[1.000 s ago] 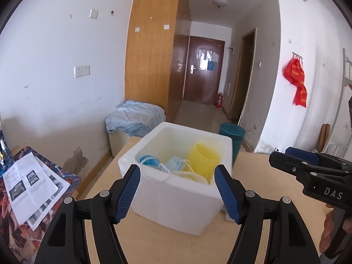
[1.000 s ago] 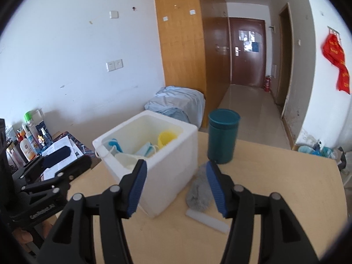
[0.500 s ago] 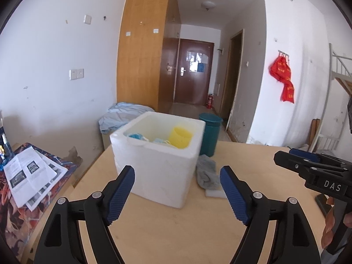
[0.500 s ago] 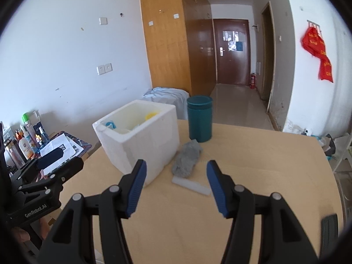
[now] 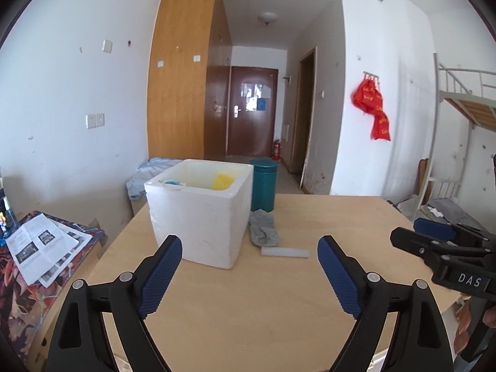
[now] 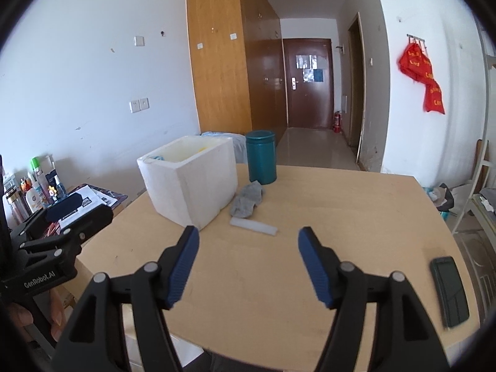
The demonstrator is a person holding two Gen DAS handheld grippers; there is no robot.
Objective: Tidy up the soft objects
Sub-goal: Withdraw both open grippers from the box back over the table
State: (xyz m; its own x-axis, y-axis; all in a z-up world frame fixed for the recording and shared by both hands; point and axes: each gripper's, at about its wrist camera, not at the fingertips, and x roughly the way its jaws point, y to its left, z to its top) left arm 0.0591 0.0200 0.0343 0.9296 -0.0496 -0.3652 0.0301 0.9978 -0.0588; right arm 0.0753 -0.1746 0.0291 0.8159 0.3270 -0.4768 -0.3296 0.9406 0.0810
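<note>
A white foam box [image 5: 198, 214] stands on the wooden table [image 5: 279, 325], with yellow and blue soft items showing over its rim. A grey cloth [image 5: 263, 232] lies right of the box, and a white foam strip [image 5: 285, 252] lies just in front of the cloth. Both also show in the right wrist view: the box [image 6: 189, 179], the cloth [image 6: 248, 201], the strip [image 6: 252, 225]. My left gripper [image 5: 249, 274] is open and empty, near the table's front. My right gripper [image 6: 248, 262] is open and empty, also back from the objects.
A teal cylinder container [image 5: 263, 184] stands behind the cloth. A dark phone [image 6: 449, 291] lies at the table's right edge. Papers [image 5: 43, 245] lie on a low side table at left, bottles [image 6: 37, 186] beyond it. A bunk bed frame [image 5: 465, 108] is at right.
Both grippers have pulled back and away from the foam box, which now looks smaller and farther. Both stay open and empty.
</note>
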